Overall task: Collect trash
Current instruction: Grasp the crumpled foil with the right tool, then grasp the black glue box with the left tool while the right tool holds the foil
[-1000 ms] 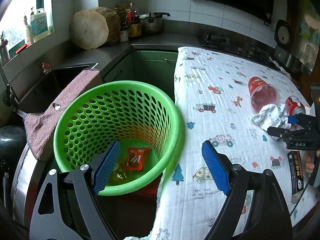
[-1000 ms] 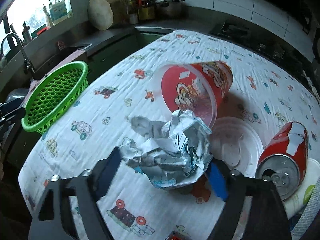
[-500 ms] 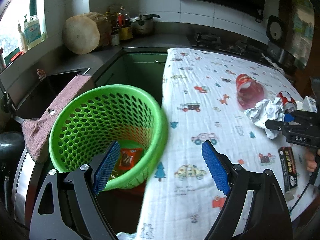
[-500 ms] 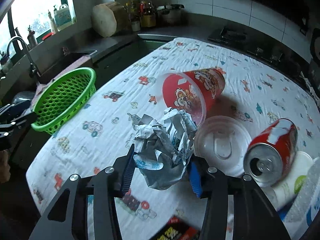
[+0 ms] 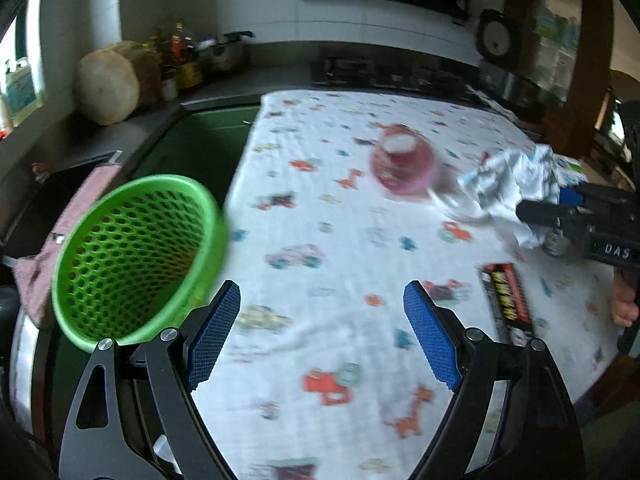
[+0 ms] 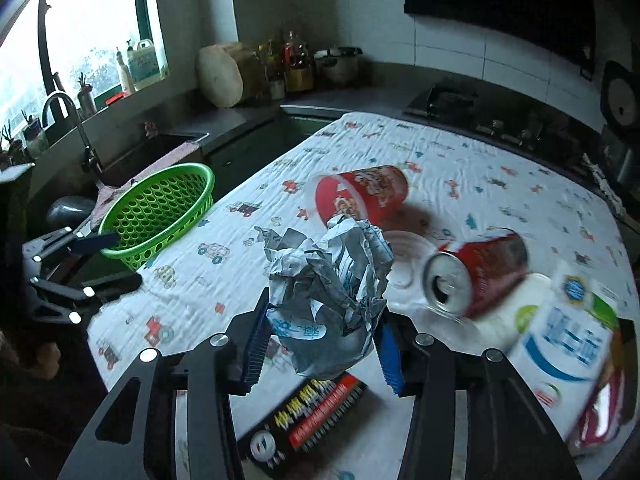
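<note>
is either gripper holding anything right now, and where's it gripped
The right gripper holds the crumpled paper wad, its pads pinching the wad's lower part from both sides. The left gripper is open and holds nothing.

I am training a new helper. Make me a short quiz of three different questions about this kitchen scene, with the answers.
1. True or false: the right hand-held gripper is closed on the crumpled paper.
2. Multiple choice: how does the red cup stand on the patterned cloth? A) upright B) on its side C) inside the basket
3. Fill in: the left hand-held gripper holds ____ between its fingers.

Key:
1. True; both pads press on the paper.
2. B; it lies on its side, with its open mouth towards the paper, apart from the green basket.
3. Nothing; its jaws stand open over the cloth.
</note>
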`<state>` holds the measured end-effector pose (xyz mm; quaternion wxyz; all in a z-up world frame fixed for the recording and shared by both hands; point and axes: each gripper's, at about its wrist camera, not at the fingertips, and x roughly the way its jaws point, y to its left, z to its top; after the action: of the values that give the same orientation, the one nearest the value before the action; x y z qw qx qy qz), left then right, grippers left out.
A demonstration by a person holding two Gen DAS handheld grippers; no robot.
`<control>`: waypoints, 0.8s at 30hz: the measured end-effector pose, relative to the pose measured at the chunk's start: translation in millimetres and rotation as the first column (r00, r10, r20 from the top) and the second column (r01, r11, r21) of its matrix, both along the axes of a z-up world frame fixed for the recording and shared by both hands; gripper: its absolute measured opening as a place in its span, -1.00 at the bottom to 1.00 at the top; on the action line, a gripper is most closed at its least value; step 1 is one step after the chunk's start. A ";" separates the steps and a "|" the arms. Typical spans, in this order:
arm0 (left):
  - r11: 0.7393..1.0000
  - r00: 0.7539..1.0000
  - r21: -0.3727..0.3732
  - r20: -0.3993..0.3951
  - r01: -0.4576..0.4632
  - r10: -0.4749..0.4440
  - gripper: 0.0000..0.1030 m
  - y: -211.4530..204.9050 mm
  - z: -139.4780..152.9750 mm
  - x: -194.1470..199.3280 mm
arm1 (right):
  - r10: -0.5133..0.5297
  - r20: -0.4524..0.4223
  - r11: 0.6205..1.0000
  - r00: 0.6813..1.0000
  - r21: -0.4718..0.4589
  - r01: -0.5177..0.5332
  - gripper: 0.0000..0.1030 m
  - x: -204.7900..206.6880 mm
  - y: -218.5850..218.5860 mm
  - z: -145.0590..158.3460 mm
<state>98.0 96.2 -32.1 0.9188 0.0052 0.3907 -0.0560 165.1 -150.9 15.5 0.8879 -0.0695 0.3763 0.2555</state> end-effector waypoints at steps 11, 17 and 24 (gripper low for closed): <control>0.986 0.984 -0.079 -0.087 0.148 -0.155 0.61 -83.0 -20.1 -12.1 | -0.042 0.074 0.999 0.996 0.033 0.040 -0.11 -42.5 -52.5 20.9; 0.977 0.970 -0.095 -0.137 0.189 -0.201 0.58 -117.7 -31.8 -8.7 | -0.065 0.098 0.997 0.993 0.048 0.060 -0.11 -57.0 -74.1 27.0; 0.977 0.961 -0.064 -0.182 0.201 -0.210 0.58 -145.2 -42.6 0.8 | -0.088 0.106 0.995 0.991 0.063 0.082 -0.11 -63.2 -90.9 25.5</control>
<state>98.9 -49.0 -74.7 0.8670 0.0199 0.4715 -0.1600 101.9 -241.7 41.0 0.9187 -0.0410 0.3225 0.2244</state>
